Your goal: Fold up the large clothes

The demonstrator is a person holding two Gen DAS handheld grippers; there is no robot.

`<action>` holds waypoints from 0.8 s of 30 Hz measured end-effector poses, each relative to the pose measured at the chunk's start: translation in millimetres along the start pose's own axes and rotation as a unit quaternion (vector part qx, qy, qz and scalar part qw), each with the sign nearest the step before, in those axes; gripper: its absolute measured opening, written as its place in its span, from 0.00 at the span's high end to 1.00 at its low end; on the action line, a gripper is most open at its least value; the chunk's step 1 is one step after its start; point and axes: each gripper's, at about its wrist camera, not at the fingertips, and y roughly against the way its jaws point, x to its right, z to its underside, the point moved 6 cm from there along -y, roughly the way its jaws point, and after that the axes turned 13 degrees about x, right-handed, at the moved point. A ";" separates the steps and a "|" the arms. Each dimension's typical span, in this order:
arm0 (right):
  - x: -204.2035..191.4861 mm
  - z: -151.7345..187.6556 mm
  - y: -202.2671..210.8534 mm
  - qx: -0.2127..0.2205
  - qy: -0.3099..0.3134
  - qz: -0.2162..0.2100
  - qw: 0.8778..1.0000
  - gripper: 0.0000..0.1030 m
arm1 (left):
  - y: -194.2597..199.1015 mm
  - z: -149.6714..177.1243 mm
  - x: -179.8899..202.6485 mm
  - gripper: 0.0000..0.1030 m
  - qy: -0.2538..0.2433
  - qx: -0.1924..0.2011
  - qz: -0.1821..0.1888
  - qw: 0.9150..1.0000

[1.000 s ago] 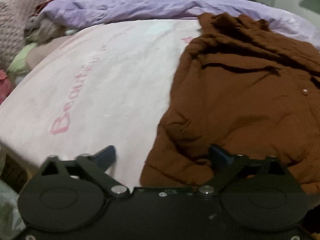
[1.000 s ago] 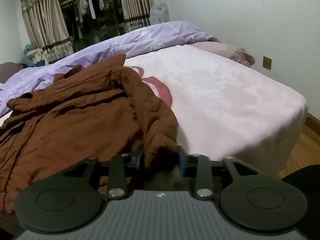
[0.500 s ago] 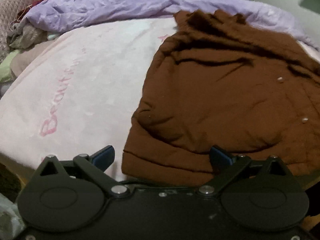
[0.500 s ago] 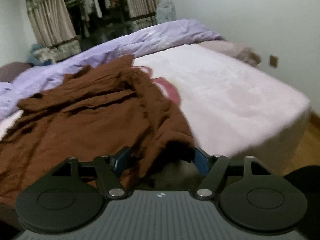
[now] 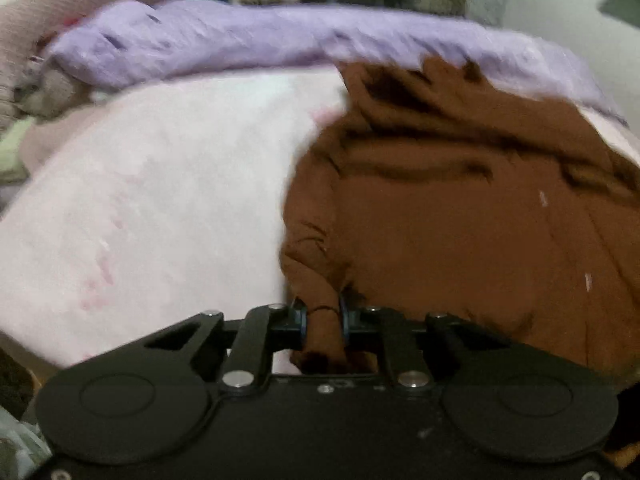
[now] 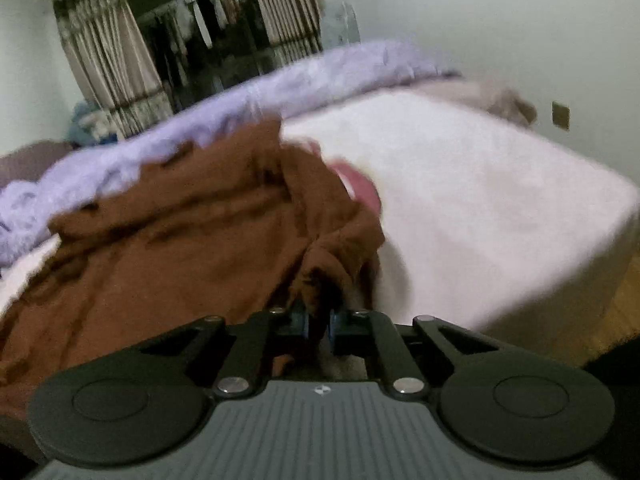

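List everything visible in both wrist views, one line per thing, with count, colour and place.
garment: one, brown, crumpled on the bed, near edge pinched at two spots
blanket: one, pale pink, covering the bed
duvet: one, lilac, bunched along the bed's far side
curtains: two, striped beige, flanking a dark opening
wall: white, right of the bed
left tongs: one, black, closing on the garment's edge
right tongs: one, black, shut on the garment's edge

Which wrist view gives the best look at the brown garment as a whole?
The left wrist view: the brown garment fills its right half, with its folds and two pale buttons visible, though blurred. The right wrist view shows the garment more obliquely, bunched toward the purple quilt. In each view, a gripper pinches its near edge.
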 end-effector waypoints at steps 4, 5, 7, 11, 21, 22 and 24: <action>-22.6 -53.5 -16.5 0.041 0.003 -0.023 0.999 0.91 | -7.5 -46.5 -0.6 0.87 0.004 0.026 -0.001 1.000; -30.5 -66.4 -25.9 0.048 0.013 -0.027 0.998 0.91 | -13.2 -57.5 2.4 0.88 0.000 0.031 -0.002 1.000; -47.0 -92.7 -54.2 0.057 0.024 -0.031 0.998 0.92 | -29.2 -84.6 7.9 0.88 -0.011 0.040 -0.007 0.999; -78.4 -149.8 -124.8 0.076 0.007 -0.045 0.996 0.91 | -71.3 -167.6 12.9 0.87 -0.009 0.072 -0.016 0.997; -77.8 -177.5 -260.8 0.090 0.020 -0.018 0.996 0.19 | -166.4 -256.6 4.3 0.12 0.043 0.120 -0.010 0.992; -73.0 -169.4 -265.2 0.084 0.027 -0.017 0.996 0.16 | -175.1 -248.8 6.1 0.12 0.035 0.111 -0.016 0.993; -65.2 -154.2 -273.2 0.064 0.045 -0.016 0.997 0.16 | -193.7 -228.4 4.8 0.10 0.023 0.082 -0.031 0.996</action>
